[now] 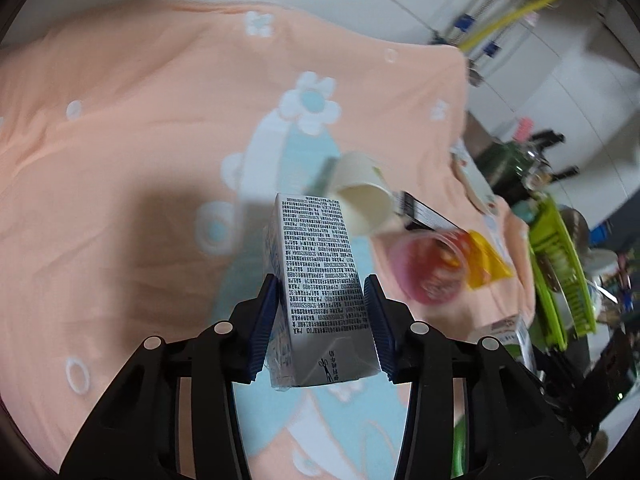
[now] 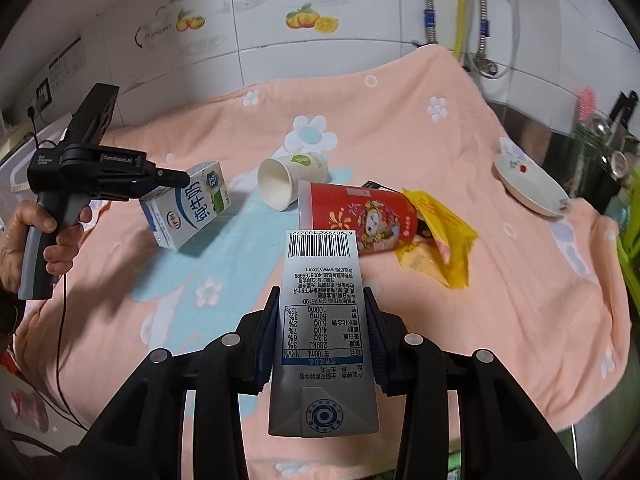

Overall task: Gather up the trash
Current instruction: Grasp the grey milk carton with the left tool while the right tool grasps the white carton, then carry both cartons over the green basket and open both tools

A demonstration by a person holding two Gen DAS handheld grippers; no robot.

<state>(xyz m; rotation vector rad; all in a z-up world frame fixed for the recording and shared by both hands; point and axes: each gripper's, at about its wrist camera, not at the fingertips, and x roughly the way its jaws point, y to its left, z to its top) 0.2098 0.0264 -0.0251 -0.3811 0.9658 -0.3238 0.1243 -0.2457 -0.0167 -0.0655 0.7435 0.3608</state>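
Observation:
My left gripper (image 1: 320,284) is shut on a silver-and-blue milk carton (image 1: 316,240), blue pads pressed on both sides; the carton is lifted off the cloth. The right wrist view shows that gripper (image 2: 176,178) in a hand, holding the same carton (image 2: 188,208) tilted at the left. My right gripper (image 2: 320,292) is shut on a second milk carton (image 2: 322,264), barcode end pointing away. On the peach towel (image 2: 460,320) lie a white paper cup (image 2: 288,184) on its side, a red printed cup (image 2: 360,216) on its side, and a yellow wrapper (image 2: 440,240).
A white plate (image 2: 528,184) sits at the towel's right edge. A green dish rack (image 1: 556,264) and kitchen clutter stand to the right. The tiled wall (image 2: 320,52) with pipes runs behind. A black packet (image 2: 376,186) peeks out behind the red cup.

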